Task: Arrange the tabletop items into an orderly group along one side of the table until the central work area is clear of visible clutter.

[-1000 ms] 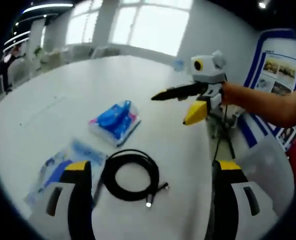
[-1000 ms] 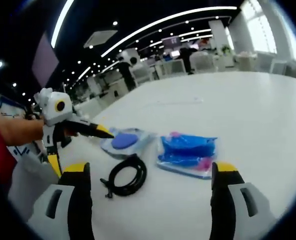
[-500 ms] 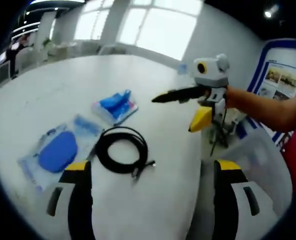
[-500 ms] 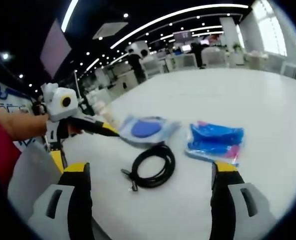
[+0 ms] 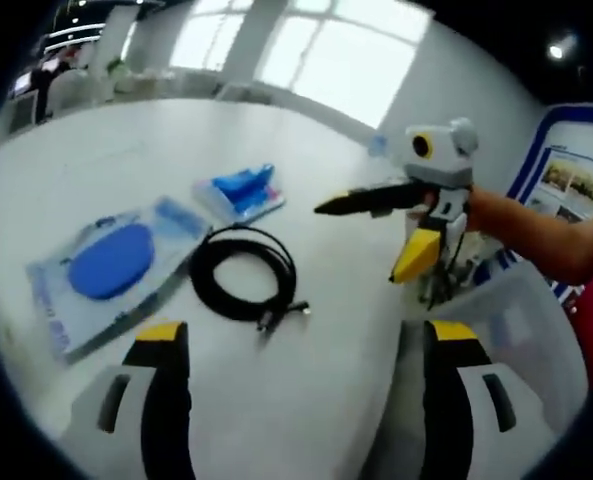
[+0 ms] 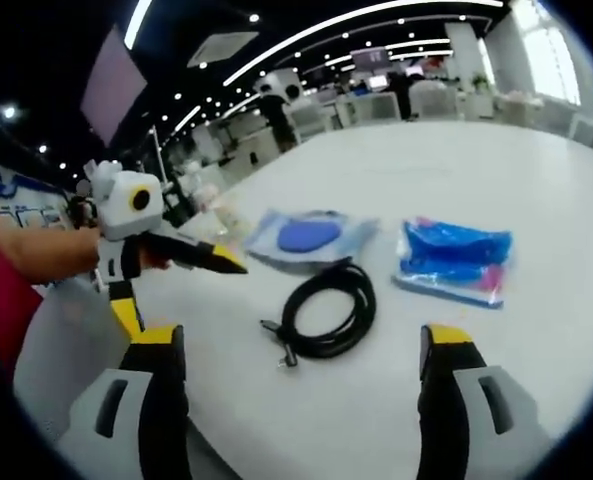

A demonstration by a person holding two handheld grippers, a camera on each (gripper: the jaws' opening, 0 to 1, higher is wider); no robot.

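White round table [image 5: 96,150], three items near its edge. Coiled black cable [image 5: 244,284] lies in the middle, plug ends trailing toward the edge. Just beside it, a clear bag holding a flat blue oval pad [image 5: 109,262]; the bag's near corner is blurred and its printing can't be read. Farther in, a blue packet with pink trim [image 5: 241,192], apart from the cable; contents not legible.

Left gripper [image 5: 298,345]: jaws wide apart, nothing between them, hovering at the table edge short of the cable. In the right gripper view it [image 6: 221,262] comes in from the left, held by a hand partly hidden behind its body.

Right gripper [image 6: 301,345]: jaws spread wide, empty, cable [image 6: 328,310] ahead between them, pad bag [image 6: 309,237] and blue packet [image 6: 454,260] beyond. In the left gripper view it [image 5: 376,232] hangs over the table edge; lower finger points down, tips blurred.

Background people and chairs too small to make out.
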